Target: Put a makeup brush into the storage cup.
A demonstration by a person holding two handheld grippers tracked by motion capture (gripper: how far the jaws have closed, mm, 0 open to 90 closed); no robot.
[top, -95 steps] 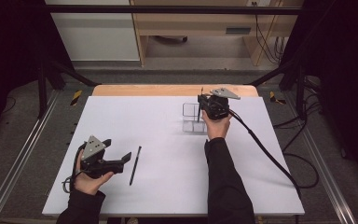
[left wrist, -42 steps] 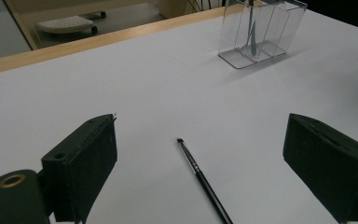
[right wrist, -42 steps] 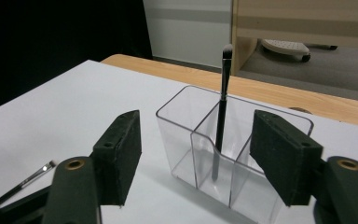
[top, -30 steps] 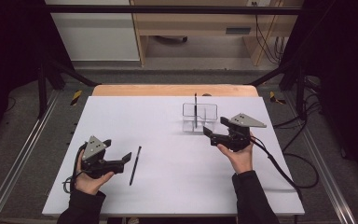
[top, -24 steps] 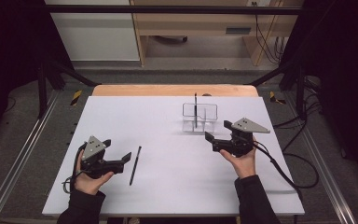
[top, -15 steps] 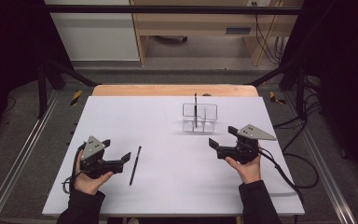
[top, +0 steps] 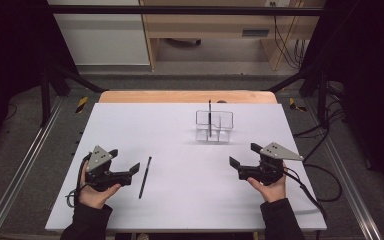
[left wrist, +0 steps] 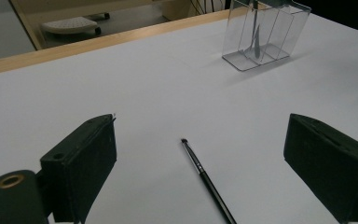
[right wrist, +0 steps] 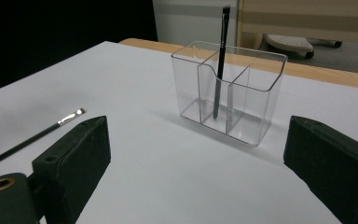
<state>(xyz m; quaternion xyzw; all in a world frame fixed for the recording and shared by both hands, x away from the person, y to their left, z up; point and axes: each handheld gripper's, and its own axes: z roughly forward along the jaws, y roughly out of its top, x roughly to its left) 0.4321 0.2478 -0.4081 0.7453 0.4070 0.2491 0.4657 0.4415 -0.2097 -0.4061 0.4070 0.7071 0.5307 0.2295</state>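
Left gripper [top: 130, 172] and right gripper [top: 244, 157], both w/ jaws spread wide and empty, rest low over the white table [top: 180, 200]. One brush [top: 144, 177] lies flat just beside the left gripper; another brush [right wrist: 220, 60] stands upright in the clear organizer's [right wrist: 256, 93] middle compartment, far side.

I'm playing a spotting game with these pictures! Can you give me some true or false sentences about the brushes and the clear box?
1. One brush stands upright in the clear box. True.
2. A second brush lies flat on the white table. True.
3. The left gripper is squeezing the lying brush. False: its jaws are open, and the brush lies just beside it.
4. The clear box is tipped on its side. False: it stands upright.
5. The right gripper is open. True.
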